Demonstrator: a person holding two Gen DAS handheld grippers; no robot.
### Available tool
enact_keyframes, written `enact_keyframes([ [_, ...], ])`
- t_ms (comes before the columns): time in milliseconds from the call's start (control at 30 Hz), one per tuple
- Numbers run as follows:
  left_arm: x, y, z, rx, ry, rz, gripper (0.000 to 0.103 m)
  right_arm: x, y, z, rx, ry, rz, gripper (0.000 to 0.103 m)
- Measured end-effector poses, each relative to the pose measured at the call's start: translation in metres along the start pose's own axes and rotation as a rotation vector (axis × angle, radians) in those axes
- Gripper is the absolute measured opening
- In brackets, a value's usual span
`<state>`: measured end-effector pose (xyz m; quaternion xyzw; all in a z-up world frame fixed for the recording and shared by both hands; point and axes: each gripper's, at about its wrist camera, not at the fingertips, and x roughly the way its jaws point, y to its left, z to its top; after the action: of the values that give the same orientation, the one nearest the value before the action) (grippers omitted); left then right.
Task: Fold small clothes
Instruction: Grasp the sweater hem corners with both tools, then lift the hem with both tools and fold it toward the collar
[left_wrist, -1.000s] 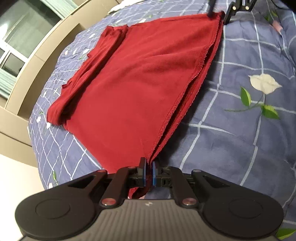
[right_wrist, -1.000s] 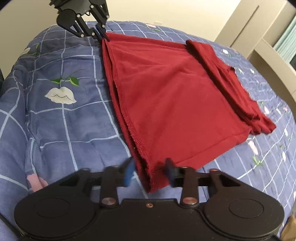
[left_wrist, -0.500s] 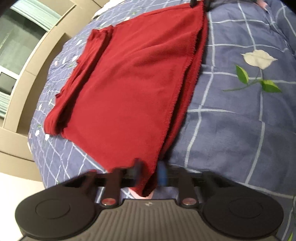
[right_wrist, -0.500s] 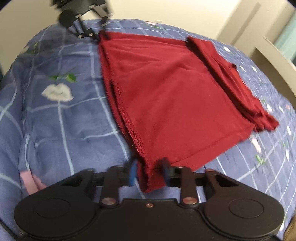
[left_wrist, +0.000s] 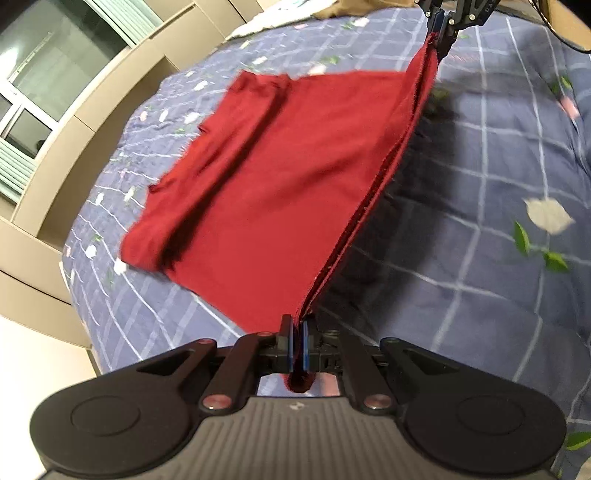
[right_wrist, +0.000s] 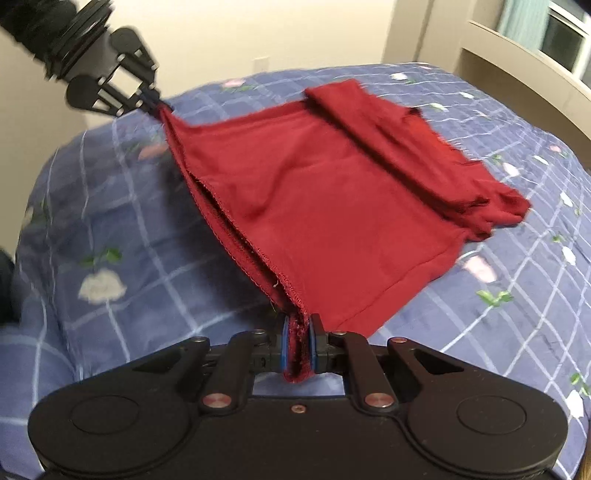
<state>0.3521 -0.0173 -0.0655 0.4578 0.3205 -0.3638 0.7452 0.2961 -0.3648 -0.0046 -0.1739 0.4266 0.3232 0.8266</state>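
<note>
A dark red garment (left_wrist: 288, 184) lies folded on a blue checked bedspread (left_wrist: 480, 295), its sleeves bundled along the far side (right_wrist: 424, 155). My left gripper (left_wrist: 297, 336) is shut on one corner of the hem edge. My right gripper (right_wrist: 298, 332) has the other corner between its pads, which press on the cloth as the jaws are closing. The hem edge hangs taut between both grippers, raised off the bed. Each gripper also shows in the other's view: the right gripper (left_wrist: 441, 29) and the left gripper (right_wrist: 155, 101). The rest of the red garment (right_wrist: 332, 192) stays on the bedspread (right_wrist: 129, 221).
A beige wooden bed frame (left_wrist: 92, 122) curves around the far side, with a window (left_wrist: 44, 55) behind it. A pale wall (right_wrist: 258, 29) stands past the bed. Brown cloth (left_wrist: 351, 9) lies at the bed's far end. Bare bedspread surrounds the garment.
The right jaws closed onto the garment's corner. Both grippers rose, lifting the hem edge off the bed and pulling it taut between them.
</note>
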Motion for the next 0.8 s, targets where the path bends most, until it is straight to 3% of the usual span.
enact_keyframes([
  [400, 0.009, 0.141, 0.068, -0.273, -0.026, 0.008, 0.003, -0.022, -0.104, 0.082, 0.131, -0.106, -0.045, 0.008],
  [633, 0.046, 0.213, 0.105, -0.308, -0.023, 0.050, 0.003, -0.003, -0.176, 0.126, 0.158, -0.117, -0.087, 0.008],
  [800, 0.083, 0.243, 0.125, -0.256, 0.011, 0.062, 0.003, 0.028, -0.221, 0.150, 0.166, -0.078, -0.106, 0.008],
])
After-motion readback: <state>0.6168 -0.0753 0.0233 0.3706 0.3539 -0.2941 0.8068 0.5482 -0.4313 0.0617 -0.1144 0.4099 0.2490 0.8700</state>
